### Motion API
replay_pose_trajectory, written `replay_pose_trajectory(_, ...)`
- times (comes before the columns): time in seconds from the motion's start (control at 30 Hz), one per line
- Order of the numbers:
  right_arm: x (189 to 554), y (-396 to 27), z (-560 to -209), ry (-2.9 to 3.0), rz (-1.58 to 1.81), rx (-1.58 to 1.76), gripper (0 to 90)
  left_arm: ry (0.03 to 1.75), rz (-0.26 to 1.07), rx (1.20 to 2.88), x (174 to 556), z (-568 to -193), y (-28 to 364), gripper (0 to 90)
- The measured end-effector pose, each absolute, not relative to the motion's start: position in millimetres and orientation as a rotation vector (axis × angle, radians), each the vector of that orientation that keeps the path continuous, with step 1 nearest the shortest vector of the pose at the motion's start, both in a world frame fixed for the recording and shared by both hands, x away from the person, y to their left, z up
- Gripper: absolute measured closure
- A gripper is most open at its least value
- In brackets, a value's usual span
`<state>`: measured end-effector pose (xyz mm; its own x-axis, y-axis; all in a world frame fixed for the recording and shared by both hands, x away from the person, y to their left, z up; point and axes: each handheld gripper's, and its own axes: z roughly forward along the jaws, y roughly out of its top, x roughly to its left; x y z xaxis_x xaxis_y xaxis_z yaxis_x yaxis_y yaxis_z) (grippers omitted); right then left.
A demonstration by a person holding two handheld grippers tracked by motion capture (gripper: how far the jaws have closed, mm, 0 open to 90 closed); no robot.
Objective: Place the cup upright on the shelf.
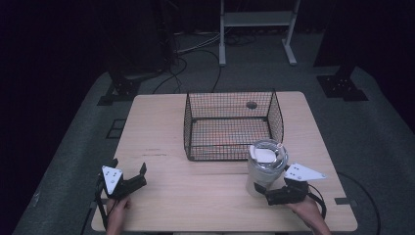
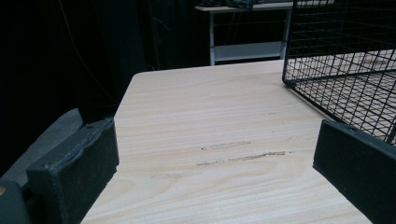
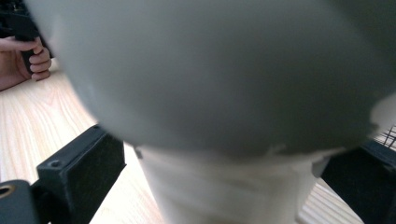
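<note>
A tall whitish cup with a lid stands on the wooden table at the front right, just in front of a black wire basket. My right gripper sits at the cup's base. In the right gripper view the cup looms close and blurred, and the right gripper is open, one jaw on either side of the base with a small gap at the left. My left gripper rests open at the front left, nothing between its jaws.
The wire basket stands at the table's middle back and holds nothing I can see. A white shelf frame and cables lie on the floor beyond the table. A hand holding the other gripper appears in the right gripper view.
</note>
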<state>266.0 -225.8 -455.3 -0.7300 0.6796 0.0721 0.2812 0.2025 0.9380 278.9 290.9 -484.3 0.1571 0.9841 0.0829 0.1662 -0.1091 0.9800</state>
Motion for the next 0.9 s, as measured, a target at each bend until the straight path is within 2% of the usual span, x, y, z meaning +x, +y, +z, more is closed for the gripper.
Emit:
replay_pose_trajectory(0.63,274.5,-218.3,-460.8,2.065,1.6,0.861,2.5,1.173,1.078,1.477,279.0,-484.3,290.9,0.0)
replay_pose_trajectory(0.9,275.8,-218.2,-461.1,2.044,1.602,0.832,7.6,1.173,1.077,1.475,279.0,-484.4,291.0,0.0)
